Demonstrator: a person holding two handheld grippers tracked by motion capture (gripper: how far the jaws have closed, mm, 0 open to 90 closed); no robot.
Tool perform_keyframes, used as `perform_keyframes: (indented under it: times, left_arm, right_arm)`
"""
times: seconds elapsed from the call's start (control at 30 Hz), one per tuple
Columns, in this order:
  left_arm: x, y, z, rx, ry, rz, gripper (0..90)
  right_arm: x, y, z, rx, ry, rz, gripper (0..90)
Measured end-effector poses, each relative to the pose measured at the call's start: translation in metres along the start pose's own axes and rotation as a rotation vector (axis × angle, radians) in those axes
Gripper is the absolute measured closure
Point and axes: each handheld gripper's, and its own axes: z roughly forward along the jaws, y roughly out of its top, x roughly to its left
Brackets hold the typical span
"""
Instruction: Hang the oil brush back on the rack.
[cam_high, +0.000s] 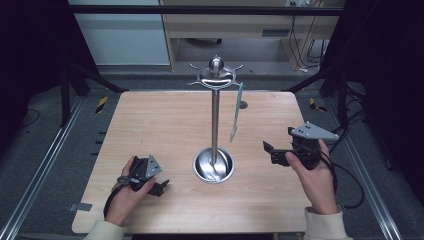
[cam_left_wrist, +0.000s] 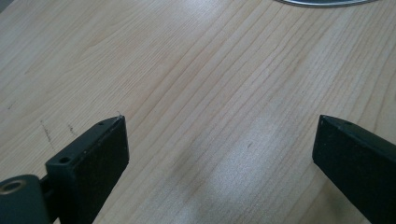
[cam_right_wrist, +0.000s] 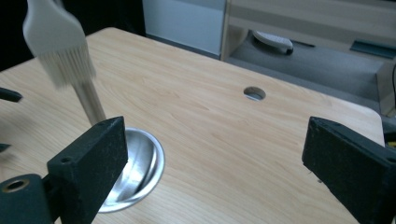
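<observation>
From above, a metal stand (cam_high: 215, 115) rises from a round steel base (cam_high: 214, 165) in the middle of the wooden table (cam_high: 150, 120), with a ring of hooks at its top. A pale silicone brush (cam_high: 236, 112) hangs from one hook on the stand's right side, bristles down, clear of the table. The left gripper (cam_high: 161, 187) rests low on the table near the front left, well apart from the base; the right gripper (cam_high: 269, 151) is held up to the right of the stand, near the brush but not touching it.

The right gripper view brings the brush (cam_right_wrist: 58, 44) close: blurred whitish bristles, probably just in front of the pole, above the steel base (cam_right_wrist: 140, 163). A round hole (cam_right_wrist: 254, 93) in the table shows there too. The left gripper view looks at bare wood grain, with the base's rim (cam_left_wrist: 327, 2) at the top edge.

Both pairs of jaws stand spread wide, with nothing between them.
</observation>
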Motion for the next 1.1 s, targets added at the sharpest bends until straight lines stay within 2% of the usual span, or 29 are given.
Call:
perform_keyframes:
  times: [0.1,0.13,0.37,0.7,1.1]
  left_arm:
    - [-0.001,0.000,0.001,-0.003,-0.001,0.001,3.3]
    - [-0.001,0.000,0.000,-0.003,-0.001,0.000,3.3]
    - [0.000,0.000,0.000,0.000,-0.003,0.000,3.3]
    - [0.000,0.000,0.000,0.000,-0.003,0.001,3.3]
    - [-0.001,0.000,0.001,-0.003,0.000,0.002,3.3]
  right_arm:
    - [-0.004,-0.009,0.008,0.024,-0.010,0.009,9.3]
    - [-0.007,-0.015,0.014,0.053,-0.022,-0.001,10.1]
    - [-0.013,-0.033,0.031,0.102,-0.031,0.002,10.9]
    - [-0.022,-0.057,0.049,0.140,-0.045,0.031,11.2]
    - [-0.024,-0.078,0.066,0.189,-0.050,0.050,11.4]
